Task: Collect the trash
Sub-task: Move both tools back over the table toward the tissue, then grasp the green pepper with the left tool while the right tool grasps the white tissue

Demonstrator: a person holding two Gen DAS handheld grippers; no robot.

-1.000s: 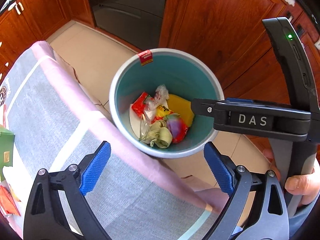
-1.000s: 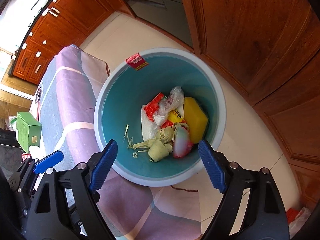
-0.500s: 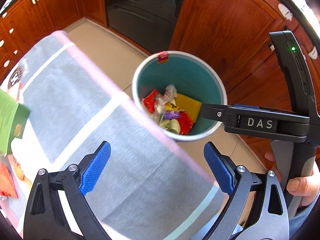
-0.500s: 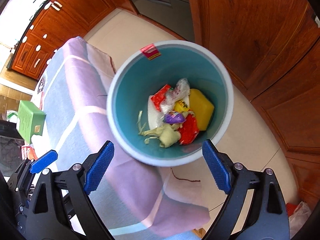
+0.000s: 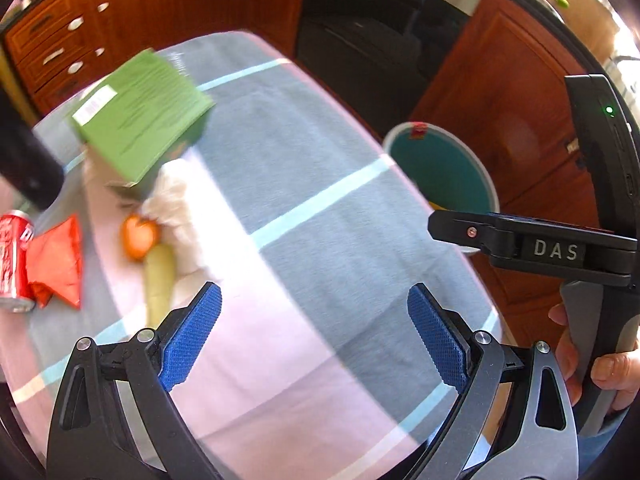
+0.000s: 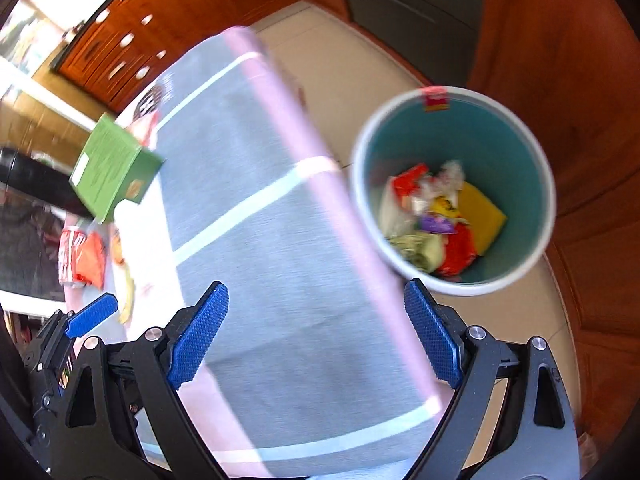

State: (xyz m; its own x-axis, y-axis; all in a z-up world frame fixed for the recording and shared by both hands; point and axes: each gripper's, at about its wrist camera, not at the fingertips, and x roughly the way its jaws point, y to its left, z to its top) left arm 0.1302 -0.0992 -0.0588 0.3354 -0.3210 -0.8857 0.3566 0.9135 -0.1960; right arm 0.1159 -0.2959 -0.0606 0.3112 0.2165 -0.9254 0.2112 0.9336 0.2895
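Observation:
A teal bin [image 6: 520, 152] with a white rim stands on the floor beside the table and holds several wrappers and a yellow sponge; the bin [image 5: 444, 164] also shows at the right of the left wrist view. My left gripper [image 5: 314, 336] is open and empty over the grey and pink tablecloth [image 5: 304, 184]. My right gripper [image 6: 316, 332] is open and empty over the table's edge. On the table lie a red can [image 5: 14, 260], an orange wrapper [image 5: 58, 258], an orange peel [image 5: 138, 236], a pale yellow peel [image 5: 160, 276], crumpled white tissue [image 5: 176, 204] and a green box [image 5: 140, 116].
Wooden cabinets [image 5: 496, 92] and a dark oven front [image 5: 372, 24] surround the table. A hand [image 5: 612, 368] holds the right gripper's handle at the right of the left wrist view. A black object [image 5: 24, 160] crosses the upper left. Beige floor tiles [image 6: 320, 40] lie beyond the table.
Both grippers swung away from above the bin toward the table. The bin slid to the right in both views, and the trash and green box on the table came into view.

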